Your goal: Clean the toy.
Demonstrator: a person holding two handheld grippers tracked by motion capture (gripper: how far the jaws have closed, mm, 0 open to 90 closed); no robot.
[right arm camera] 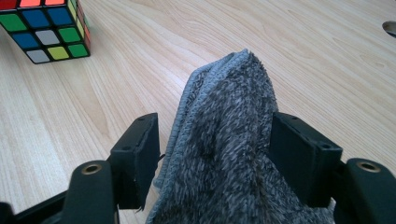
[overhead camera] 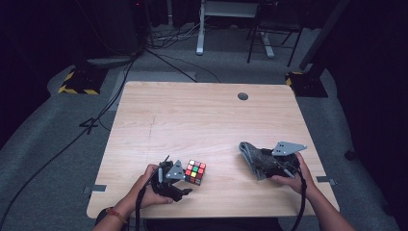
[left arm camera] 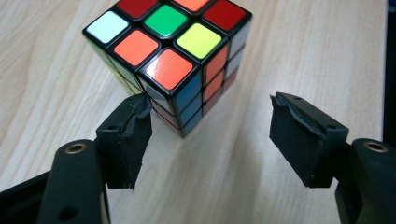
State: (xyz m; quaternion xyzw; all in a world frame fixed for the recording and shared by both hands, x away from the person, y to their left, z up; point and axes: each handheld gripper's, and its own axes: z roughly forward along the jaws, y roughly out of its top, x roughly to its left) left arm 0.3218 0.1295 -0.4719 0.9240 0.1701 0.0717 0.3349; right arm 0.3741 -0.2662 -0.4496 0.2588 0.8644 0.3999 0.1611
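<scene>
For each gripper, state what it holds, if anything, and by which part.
The left gripper holds nothing; the puzzle cube sits just beyond its open jaws. The right gripper grips the grey cloth by its bunched middle.

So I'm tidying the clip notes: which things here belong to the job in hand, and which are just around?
In hand:
- puzzle cube, just ahead of the open left claw
- grey cloth between the right claw jaws

Just around:
- table
- floor cables
- desk frame behind

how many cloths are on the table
1. A grey fuzzy cloth lies bunched near the table's front right part, between the jaws of the right gripper. The only other loose thing is the puzzle cube by the left gripper. More could be hidden under the hands.
</scene>
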